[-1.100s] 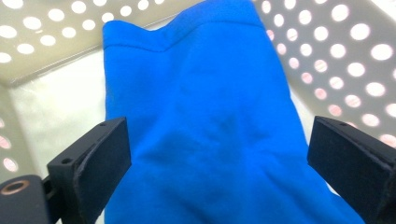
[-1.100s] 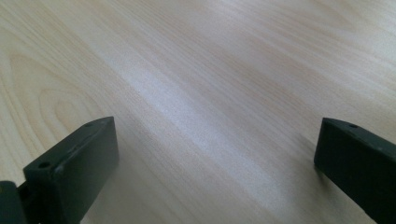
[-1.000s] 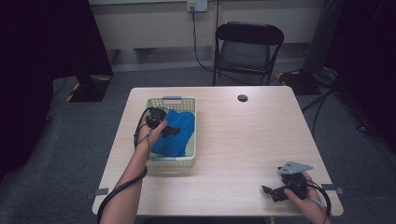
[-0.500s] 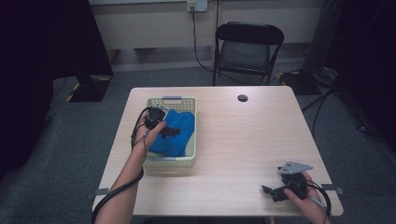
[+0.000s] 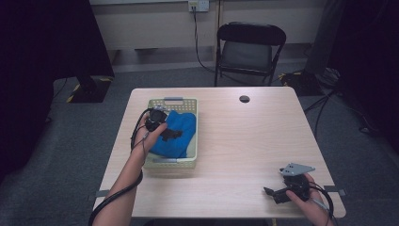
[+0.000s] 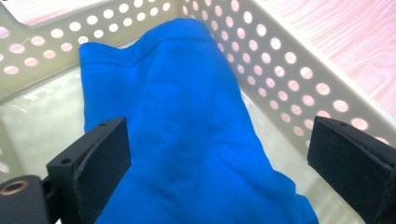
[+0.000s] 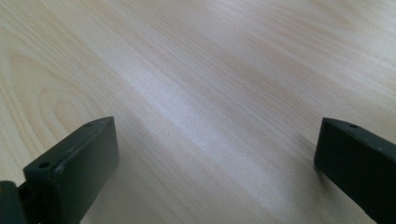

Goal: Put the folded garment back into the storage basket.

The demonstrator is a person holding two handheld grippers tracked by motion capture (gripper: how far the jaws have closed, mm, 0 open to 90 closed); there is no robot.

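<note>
The left tongs [image 5: 171,134] hang over the cream perforated basket [image 5: 173,162] at the left of the tabletop [image 5: 244,141], jaws spread wide to either side of the blue cloth [image 6: 187,140] lying folded inside it and not yet touching it, a stance that looks set for a pick-up. The right tongs [image 5: 275,194] sit low at the near right corner, well apart from the basket, jaws open on nothing above bare wood, apparently parked clear of the work.

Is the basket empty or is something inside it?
Not empty. A blue cloth lies bunched inside the basket, covering much of its floor. The left claw is open above the cloth.
</note>
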